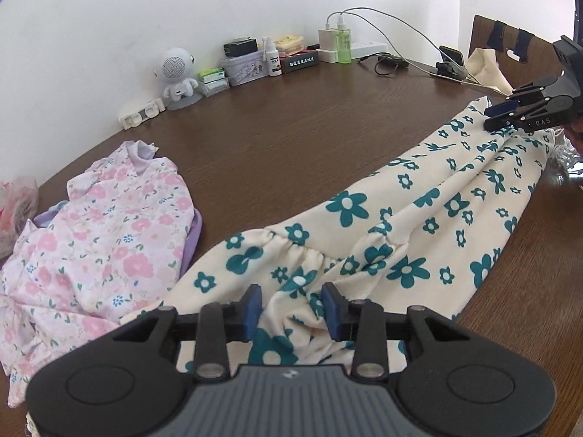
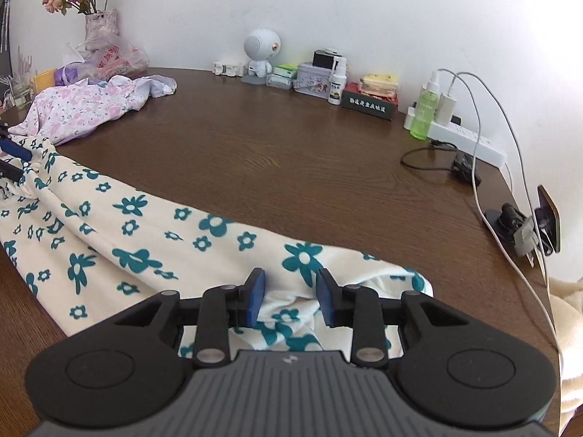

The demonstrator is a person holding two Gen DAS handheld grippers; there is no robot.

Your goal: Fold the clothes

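Table [image 2: 291, 153] of dark wood carries everything here, and across its near side stretches the cream garment with teal flowers [image 1: 419, 218], lying long and narrow between the two tools with lengthwise creases along it. That shape would suit a piece already doubled along its length and waiting for a crosswise fold, or one merely pulled straight for laying out; the pictures do not settle which. It is certainly not a compact folded bundle as it lies. The pink floral garment [image 1: 109, 240] sits crumpled in a heap at the far left end, over something purple, so it too is not folded.

Counted: two garments on the table for certain, with a third pale cloth [image 2: 568, 327] hanging beyond the right edge, its kind unclear. Two grippers. The left gripper [image 1: 291, 309] stands with its jaws wide, blue pads either side of a raised ridge of cloth near the gathered seam, not pinching it. The right gripper [image 2: 289, 296] stands likewise parted over a bunched fold at the opposite end.

Smaller things along the wall: one white robot-shaped speaker [image 2: 260, 52], one power strip [image 2: 470, 142], one green bottle [image 2: 422, 113], one white spray bottle [image 2: 337, 83].
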